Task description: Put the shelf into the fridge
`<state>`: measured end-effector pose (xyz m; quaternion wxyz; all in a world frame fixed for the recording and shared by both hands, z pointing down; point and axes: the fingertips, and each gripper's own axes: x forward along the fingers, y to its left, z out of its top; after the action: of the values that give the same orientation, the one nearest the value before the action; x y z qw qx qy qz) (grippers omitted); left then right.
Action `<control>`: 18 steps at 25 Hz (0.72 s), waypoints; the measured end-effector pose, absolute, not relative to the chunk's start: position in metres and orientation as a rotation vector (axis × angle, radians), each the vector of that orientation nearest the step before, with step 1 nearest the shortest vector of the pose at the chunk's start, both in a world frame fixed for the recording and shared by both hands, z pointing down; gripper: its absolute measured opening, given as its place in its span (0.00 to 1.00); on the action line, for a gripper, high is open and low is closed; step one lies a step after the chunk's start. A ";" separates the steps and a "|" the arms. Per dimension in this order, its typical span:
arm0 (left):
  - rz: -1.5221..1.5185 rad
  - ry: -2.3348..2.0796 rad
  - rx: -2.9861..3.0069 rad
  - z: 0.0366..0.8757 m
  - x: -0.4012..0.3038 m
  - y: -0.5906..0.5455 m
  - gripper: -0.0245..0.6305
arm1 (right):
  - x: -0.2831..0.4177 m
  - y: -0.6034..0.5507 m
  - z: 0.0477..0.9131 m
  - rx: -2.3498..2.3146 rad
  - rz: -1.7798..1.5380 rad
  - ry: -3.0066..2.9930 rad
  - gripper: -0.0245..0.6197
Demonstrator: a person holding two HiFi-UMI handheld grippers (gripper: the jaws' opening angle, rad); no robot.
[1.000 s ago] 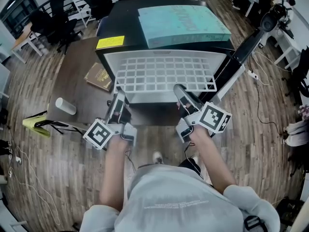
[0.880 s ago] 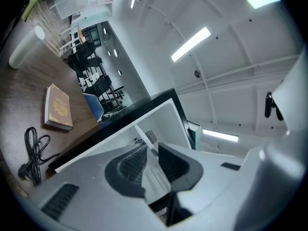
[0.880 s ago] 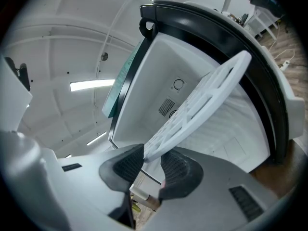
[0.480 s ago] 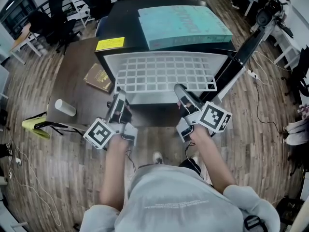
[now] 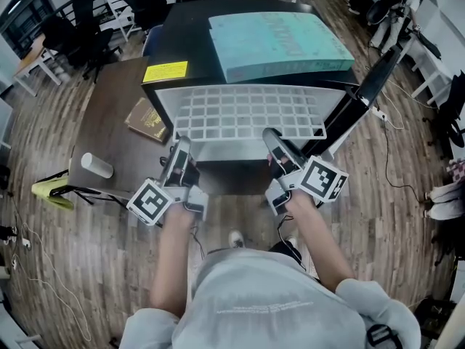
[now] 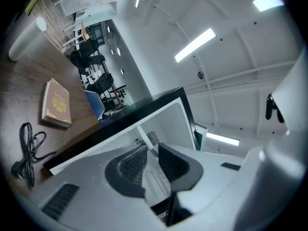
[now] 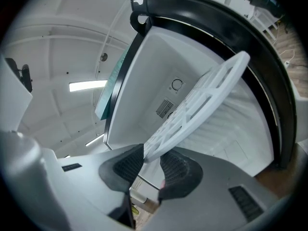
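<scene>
Wood floor all round, and we're right at the mouth of the little black fridge. Fingers first: the right fingers are clamped on the near edge of the shelf, pads biting the white grid from both sides, no daylight there. The left fingers are closed up too, pinching a pale strip that I read as the shelf's other front corner, seen edge-on. So the right gripper and the left gripper both have it, one at each front corner.

Moving outward, the grid runs from the pads into the white liner, towards the vent and dial on the back wall. The door hangs open on the right.

What's changed? The hands have hardly shifted over the last second, but slightly less grid pokes out under the fridge top than a second ago. I'd call that a slow feed: shelf part-way in, front part still outside.

Further out, a blue box lies on the fridge. A book and a white roll sit on the brown worktop to the left. Next it wants a straight push, both sides together, or it could snag on the walls.
</scene>
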<state>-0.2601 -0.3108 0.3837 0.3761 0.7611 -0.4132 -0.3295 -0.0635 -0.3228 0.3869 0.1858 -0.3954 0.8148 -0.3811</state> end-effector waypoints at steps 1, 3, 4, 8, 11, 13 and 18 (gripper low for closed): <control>-0.846 -1.055 1.946 0.384 -0.260 -0.313 0.16 | -0.064 -0.324 0.387 -1.112 -1.074 2.293 0.21; -0.846 -1.055 1.945 0.386 -0.261 -0.315 0.16 | -0.065 -0.326 0.390 -1.114 -1.075 2.288 0.21; -0.845 -1.056 1.946 0.387 -0.261 -0.317 0.16 | -0.065 -0.328 0.391 -1.118 -1.073 2.288 0.21; -0.835 -1.067 1.947 0.390 -0.263 -0.324 0.16 | -0.066 -0.335 0.393 -1.129 -1.060 2.298 0.21; -0.841 -1.063 1.944 0.391 -0.262 -0.329 0.16 | -0.068 -0.337 0.393 -1.118 -1.066 2.291 0.21; -0.847 -1.057 1.944 0.391 -0.261 -0.334 0.16 | -0.068 -0.338 0.394 -1.118 -1.063 2.296 0.21; -0.875 -1.055 1.939 0.386 -0.257 -0.347 0.16 | -0.067 -0.349 0.393 -1.119 -1.060 2.296 0.21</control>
<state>-0.2571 -0.3467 0.3861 0.3740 0.7574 -0.4121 -0.3416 -0.0665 -0.3485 0.3928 0.1870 -0.3976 0.8156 -0.3765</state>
